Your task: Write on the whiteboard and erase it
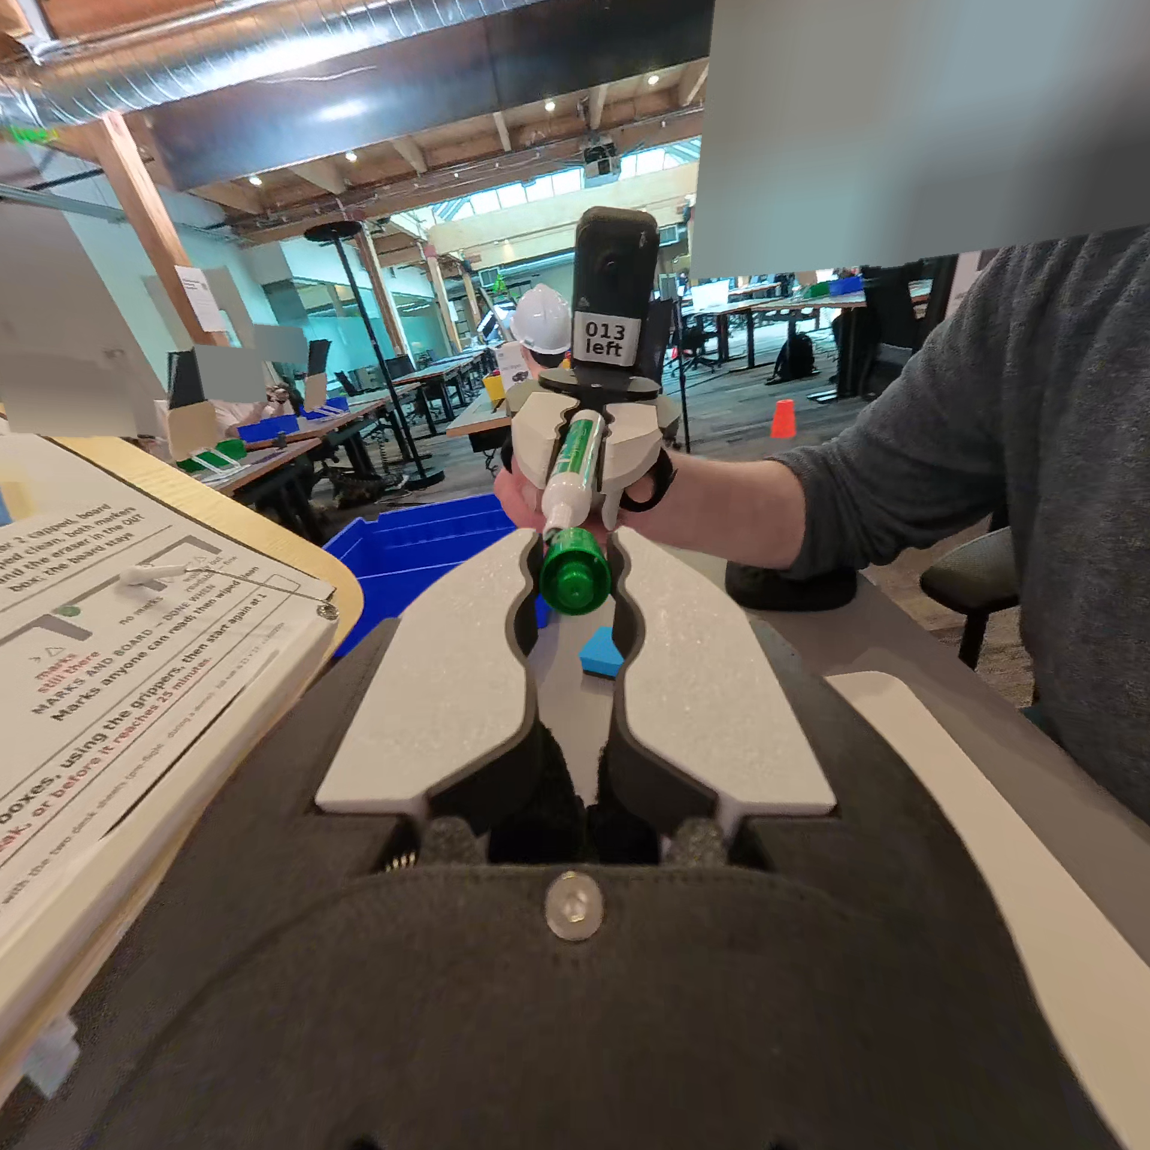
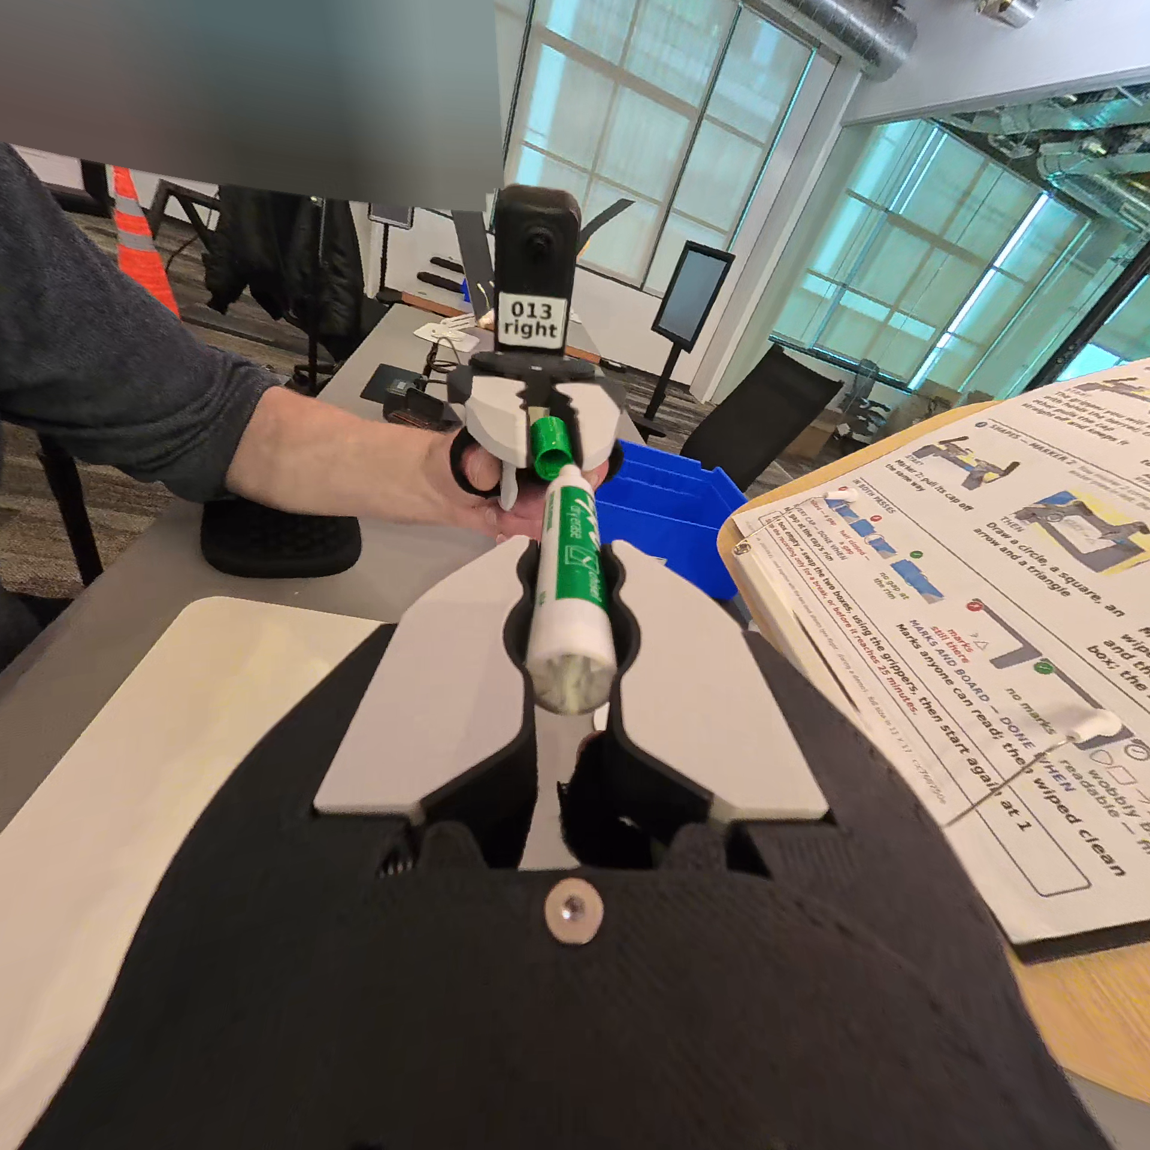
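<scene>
An open workshop with rows of desks and tall windows lies behind a grey counter (image 2: 386, 579).

The left tongs (image 1: 575, 575) pinch a green cap (image 1: 574, 575), both fingers pressed on its sides, its closed end toward that camera. The right tongs (image 2: 569, 597) pinch the green-and-white marker (image 2: 569, 585) by its barrel, flat rear end toward their own camera.

The two tongs face each other in mid-frame, nearly nose to nose. In the left view the marker's white neck comes down from the upper centre and its tip meets the cap's mouth; whether the tip sits inside or just clear of it I cannot tell. The marker's long axis runs nearly in line with the cap's, a little tilted. The coming move, as I judge it, turns on this line: the tongs must travel straight along it, apart or together.

Outward from there, a blue bin (image 1: 429, 547) sits behind the tongs, a blue block (image 1: 600, 653) below them, an instruction sheet (image 2: 971, 653) on a board at the side, and the pale whiteboard (image 2: 205, 672) at lower left of the right view.
</scene>
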`<act>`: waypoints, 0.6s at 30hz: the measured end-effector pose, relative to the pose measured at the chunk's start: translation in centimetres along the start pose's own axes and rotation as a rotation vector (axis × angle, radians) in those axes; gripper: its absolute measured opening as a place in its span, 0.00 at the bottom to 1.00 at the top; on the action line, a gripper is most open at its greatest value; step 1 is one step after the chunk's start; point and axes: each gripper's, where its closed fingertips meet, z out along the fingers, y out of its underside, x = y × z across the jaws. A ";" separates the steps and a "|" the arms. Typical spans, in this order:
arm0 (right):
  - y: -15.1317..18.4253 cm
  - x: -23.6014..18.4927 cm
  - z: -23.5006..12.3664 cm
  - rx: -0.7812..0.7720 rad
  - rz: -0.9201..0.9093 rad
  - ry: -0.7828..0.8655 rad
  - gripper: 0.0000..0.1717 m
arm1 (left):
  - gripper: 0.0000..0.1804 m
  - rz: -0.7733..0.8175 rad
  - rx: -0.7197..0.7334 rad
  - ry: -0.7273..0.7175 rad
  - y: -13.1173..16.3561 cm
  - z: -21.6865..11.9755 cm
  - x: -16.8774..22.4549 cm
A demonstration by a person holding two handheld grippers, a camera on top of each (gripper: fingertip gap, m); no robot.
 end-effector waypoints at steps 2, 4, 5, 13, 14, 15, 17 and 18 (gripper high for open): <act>0.1 -0.2 0.0 0.009 0.015 -0.024 0.12 | 0.11 -0.001 0.001 -0.001 0.3 0.2 0.0; 0.3 -0.2 0.0 0.009 0.015 -0.026 0.12 | 0.11 -0.019 0.008 0.006 0.5 0.2 0.0; 0.2 -0.3 0.0 0.021 0.031 -0.043 0.12 | 0.11 -0.026 0.015 0.004 0.6 0.3 -0.1; 0.2 -1.0 0.4 0.032 0.046 -0.066 0.12 | 0.11 -0.057 0.057 0.030 0.3 1.0 0.7; 0.3 -1.2 0.6 0.027 0.043 -0.074 0.12 | 0.11 -0.062 0.057 0.036 0.3 1.2 0.9; 0.2 -1.4 0.6 0.029 0.037 -0.077 0.12 | 0.11 -0.063 0.067 0.036 0.2 1.3 1.0; -0.1 -1.5 0.6 0.039 0.034 -0.076 0.12 | 0.11 -0.074 0.089 0.039 -0.2 1.3 1.2; -0.2 -1.5 0.5 0.043 0.030 -0.079 0.12 | 0.11 -0.065 0.088 0.037 -0.3 1.4 1.3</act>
